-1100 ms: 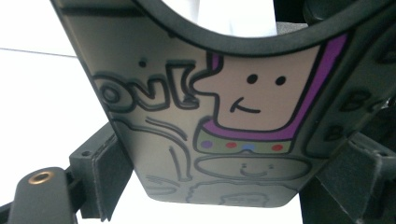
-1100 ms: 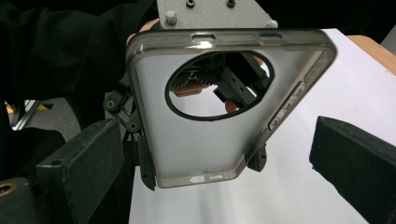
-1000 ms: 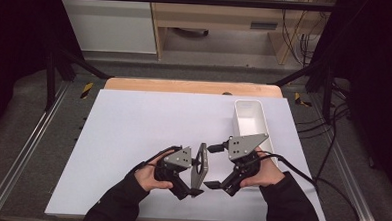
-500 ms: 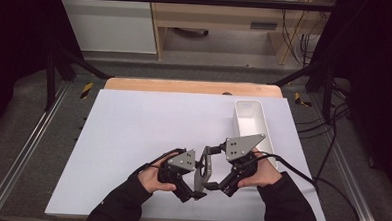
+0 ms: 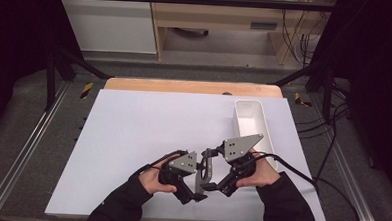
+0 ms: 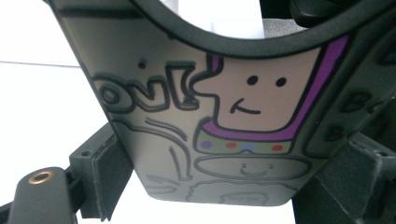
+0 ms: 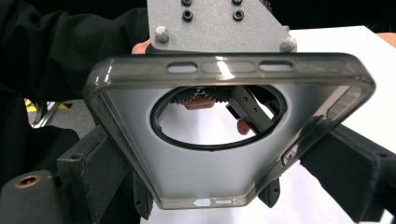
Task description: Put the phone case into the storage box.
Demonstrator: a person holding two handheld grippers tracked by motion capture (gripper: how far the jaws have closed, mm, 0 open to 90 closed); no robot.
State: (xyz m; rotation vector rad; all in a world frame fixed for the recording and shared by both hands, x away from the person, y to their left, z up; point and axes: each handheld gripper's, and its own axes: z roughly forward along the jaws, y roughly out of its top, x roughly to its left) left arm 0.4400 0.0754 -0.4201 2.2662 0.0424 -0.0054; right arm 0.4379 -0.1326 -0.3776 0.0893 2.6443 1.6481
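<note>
A smoky translucent phone case (image 5: 201,172) stands on edge between my two grippers, near the table's front edge. The left gripper (image 5: 197,179) comes at it from the left and the right gripper (image 5: 208,170) from the right. In the left gripper view the case's printed back (image 6: 243,121) carries a cartoon face, and my left gripper (image 6: 229,186) has a black pad (image 6: 109,172) against each side edge. In the right gripper view the hollow inside (image 7: 205,172) and round camera hole face me, and my right gripper (image 7: 224,172) clamps both long edges.
A white rectangular tray (image 5: 239,123) lies at the right of the white table sheet (image 5: 148,133), just beyond the right hand. Black cables trail off the table's right side. A wooden strip runs along the far edge.
</note>
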